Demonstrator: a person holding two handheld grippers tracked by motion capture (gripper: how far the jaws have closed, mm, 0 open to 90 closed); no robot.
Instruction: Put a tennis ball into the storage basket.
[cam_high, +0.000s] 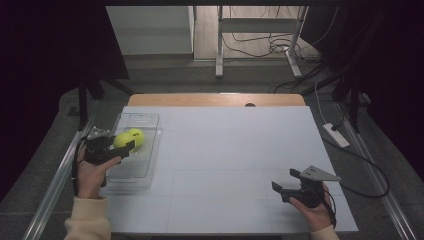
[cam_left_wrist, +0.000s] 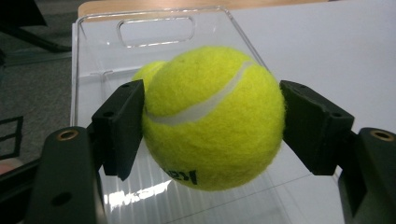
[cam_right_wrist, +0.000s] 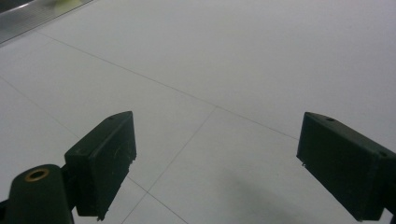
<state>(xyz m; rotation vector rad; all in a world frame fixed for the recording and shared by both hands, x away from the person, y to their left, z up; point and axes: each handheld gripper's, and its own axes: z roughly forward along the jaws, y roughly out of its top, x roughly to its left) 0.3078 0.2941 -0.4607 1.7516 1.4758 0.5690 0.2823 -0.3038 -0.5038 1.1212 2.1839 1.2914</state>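
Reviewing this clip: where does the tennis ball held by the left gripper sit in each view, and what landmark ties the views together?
High view: the held tennis ball sits at the left, in the left gripper, above the clear tray.
Left gripper view: the ball is at the centre, clamped between the two black jaws.
Right gripper view: white table surface between open jaws; no ball.
Shared landmark: the clear tray's handle cut-out, beyond a second ball.
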